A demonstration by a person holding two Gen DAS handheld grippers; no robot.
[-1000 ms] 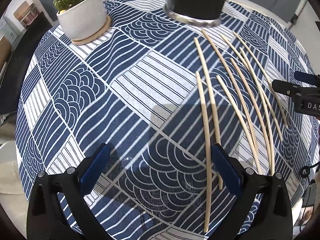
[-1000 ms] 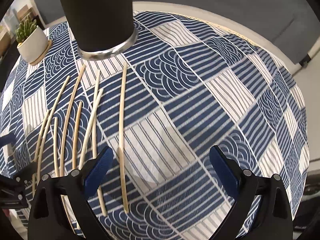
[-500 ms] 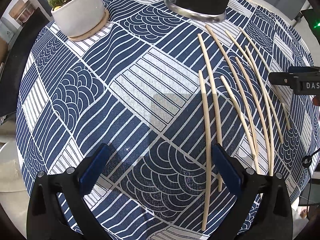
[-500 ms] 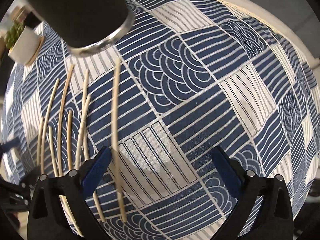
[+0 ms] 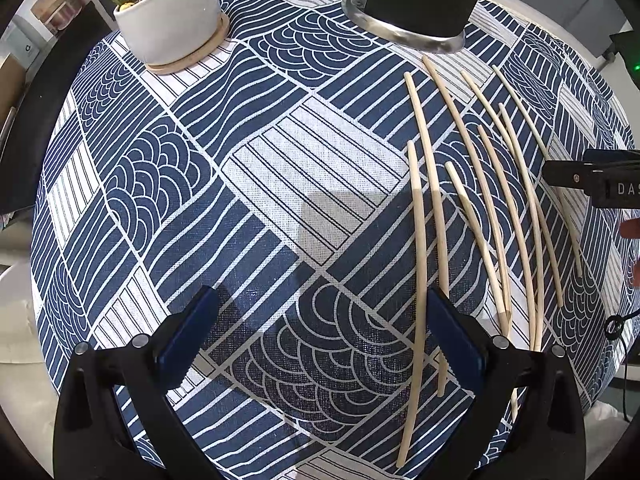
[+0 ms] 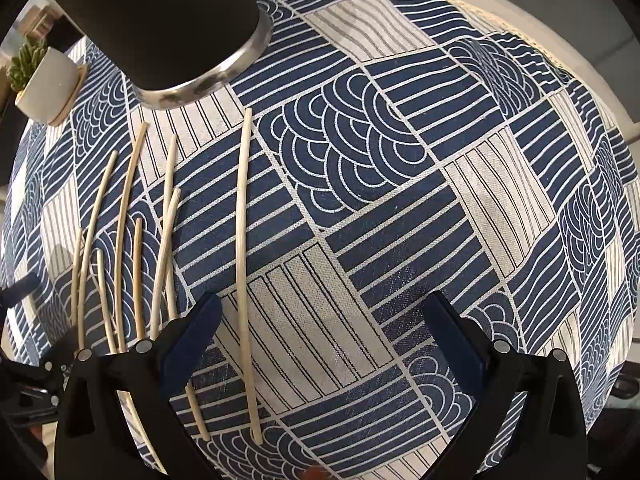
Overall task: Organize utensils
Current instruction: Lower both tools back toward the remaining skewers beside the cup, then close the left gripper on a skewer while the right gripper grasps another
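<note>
Looks like pickup hasn't started: pale wooden chopsticks (image 5: 476, 216) lie scattered on the blue patterned tablecloth (image 5: 280, 184) just before the black metal-rimmed cup (image 6: 160, 28). Left gripper (image 5: 320, 344) and right gripper (image 6: 320, 344) both gape, empty. Next: straddle one stick and pinch.

Chopsticks (image 5: 416, 240): we count about eight pale wooden sticks, thin and plain, lying flat and loose on the patterned cloth.
Layout: roughly side by side, fanned a little, ends uneven; some touch or cross near the close ends.
Lone stick (image 6: 242, 264): we see it apart from the bunch in the right wrist view, on the side away from the plant.
Holder (image 5: 416, 0): dark, upright cup with a metal base ring, standing just beyond the sticks' far tips.
</note>
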